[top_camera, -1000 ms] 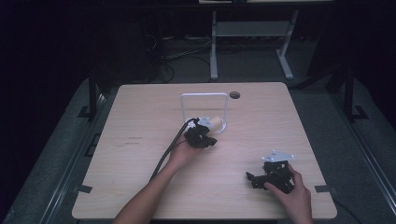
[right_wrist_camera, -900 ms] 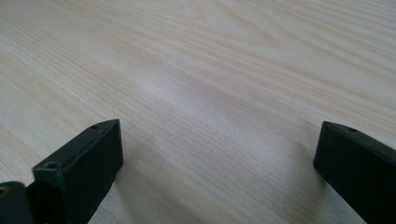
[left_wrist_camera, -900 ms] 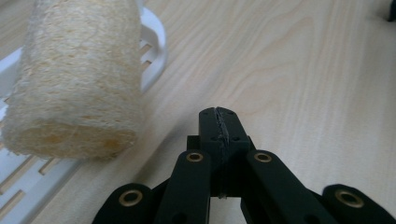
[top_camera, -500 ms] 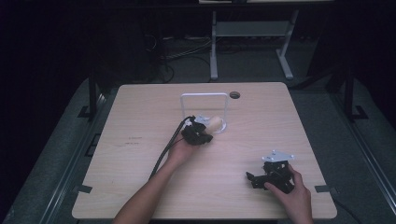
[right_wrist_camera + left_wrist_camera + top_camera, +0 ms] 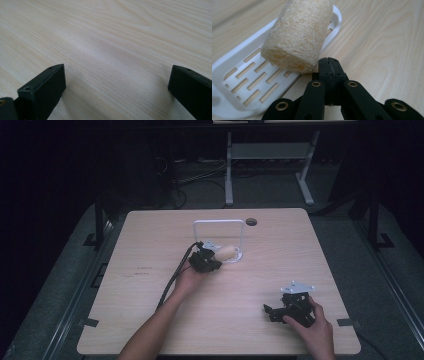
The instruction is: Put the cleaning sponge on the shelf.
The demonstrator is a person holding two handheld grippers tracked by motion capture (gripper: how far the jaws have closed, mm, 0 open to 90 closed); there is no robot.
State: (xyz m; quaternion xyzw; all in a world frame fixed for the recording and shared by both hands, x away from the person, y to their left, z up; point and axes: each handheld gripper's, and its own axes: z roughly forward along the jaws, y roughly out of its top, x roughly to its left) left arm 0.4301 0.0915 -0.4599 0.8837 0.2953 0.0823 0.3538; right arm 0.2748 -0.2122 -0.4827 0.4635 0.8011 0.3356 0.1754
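Left gripper [image 5: 329,65]: jaws pressed flat together, nothing between them; tips sit just beside the near end of the loofah roll, at the tray's edge.
Loofah roll [image 5: 297,35]: pale fibrous cylinder lying on its side along the slotted floor of the white tray, near the middle of the table in the high view [image 5: 226,252].
Tray [image 5: 244,82]: white plastic, slotted, shallow rim; a tall white wire handle [image 5: 219,223] rises over it in the high view.
Risk, roll: judged light and free to turn; a nudge from closed tips would likely roll it along or off the tray over the low rim.
Risk, tray: judged light; a sideways push on the rim could slide it on the smooth wood.
Right gripper [image 5: 116,82]: jaws spread wide, empty, low over bare table [image 5: 120,37], well apart from the tray.
Risk, right side: low; its distance means it cannot steady the tray.
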